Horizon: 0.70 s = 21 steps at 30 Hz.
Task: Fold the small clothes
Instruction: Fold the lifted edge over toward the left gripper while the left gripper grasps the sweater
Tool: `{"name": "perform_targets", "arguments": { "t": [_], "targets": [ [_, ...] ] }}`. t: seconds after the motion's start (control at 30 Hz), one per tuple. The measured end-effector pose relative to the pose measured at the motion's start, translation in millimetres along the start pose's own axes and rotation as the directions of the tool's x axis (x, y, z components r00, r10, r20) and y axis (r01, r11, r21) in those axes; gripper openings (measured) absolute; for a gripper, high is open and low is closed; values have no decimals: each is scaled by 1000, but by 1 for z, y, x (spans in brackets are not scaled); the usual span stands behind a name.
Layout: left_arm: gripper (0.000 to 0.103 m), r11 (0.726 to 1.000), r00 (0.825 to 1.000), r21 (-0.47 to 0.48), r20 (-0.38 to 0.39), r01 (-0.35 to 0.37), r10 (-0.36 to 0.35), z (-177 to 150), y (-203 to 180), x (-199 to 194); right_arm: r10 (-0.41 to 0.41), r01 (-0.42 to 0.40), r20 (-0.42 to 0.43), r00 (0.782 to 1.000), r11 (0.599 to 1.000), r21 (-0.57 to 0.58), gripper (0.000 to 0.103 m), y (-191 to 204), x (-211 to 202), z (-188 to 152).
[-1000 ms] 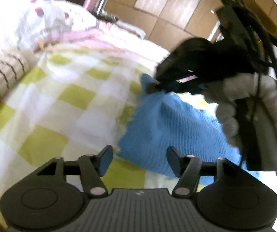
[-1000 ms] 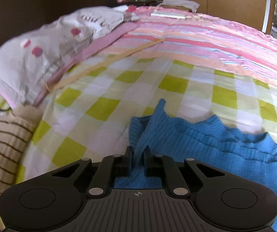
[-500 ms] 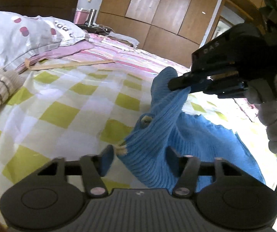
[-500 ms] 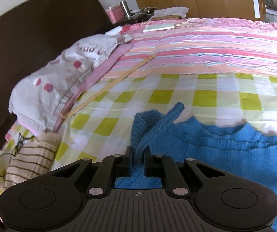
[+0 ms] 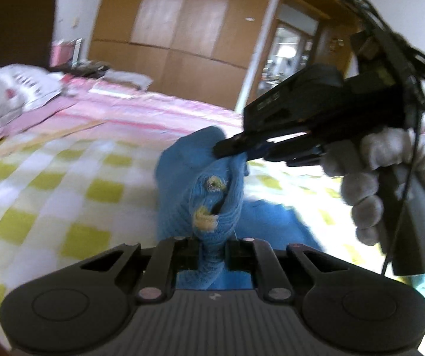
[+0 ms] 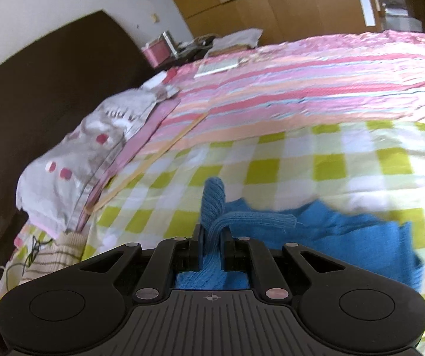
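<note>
The blue knit sweater (image 5: 212,195) is lifted off the checked bedspread (image 5: 64,190), its edge pinched by the right gripper (image 6: 211,246) while the left gripper (image 5: 212,252) is closing on a bunched fold, so spreading it flat is judged next.

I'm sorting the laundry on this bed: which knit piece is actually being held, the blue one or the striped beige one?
The blue knit: the left gripper is closing on it and the right gripper pinches it. The striped beige knit lies untouched beside the pillow.
</note>
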State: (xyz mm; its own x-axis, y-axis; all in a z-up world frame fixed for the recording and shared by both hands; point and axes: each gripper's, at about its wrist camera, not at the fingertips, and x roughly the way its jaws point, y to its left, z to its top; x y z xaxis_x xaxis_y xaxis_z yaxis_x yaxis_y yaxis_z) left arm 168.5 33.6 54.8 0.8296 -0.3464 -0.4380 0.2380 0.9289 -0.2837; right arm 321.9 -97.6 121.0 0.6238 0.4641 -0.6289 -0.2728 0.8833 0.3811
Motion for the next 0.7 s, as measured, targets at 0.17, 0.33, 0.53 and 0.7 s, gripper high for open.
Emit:
{"name": "perform_targets", "arguments": {
  "t": [0.17,0.33,0.53,0.7],
  "targets": [
    [18,996,998,72,3,60,-60,6,-40,11,-29,27,44,999,999,37,9,-39,-24,4],
    [18,983,994,148,-34,110,-106,-1,-80,26,-53,45,80,995,994,98,9,-81,-43,-3],
    [18,961,988,239,-97,138,-118,-22,-124,48,-109,99,59,992,984,146,9,-127,-42,-22],
    [18,945,981,296,-168,141,-94,-42,-144,65,-138,135,5,990,973,186,10,-155,-25,-42]
  ]
}}
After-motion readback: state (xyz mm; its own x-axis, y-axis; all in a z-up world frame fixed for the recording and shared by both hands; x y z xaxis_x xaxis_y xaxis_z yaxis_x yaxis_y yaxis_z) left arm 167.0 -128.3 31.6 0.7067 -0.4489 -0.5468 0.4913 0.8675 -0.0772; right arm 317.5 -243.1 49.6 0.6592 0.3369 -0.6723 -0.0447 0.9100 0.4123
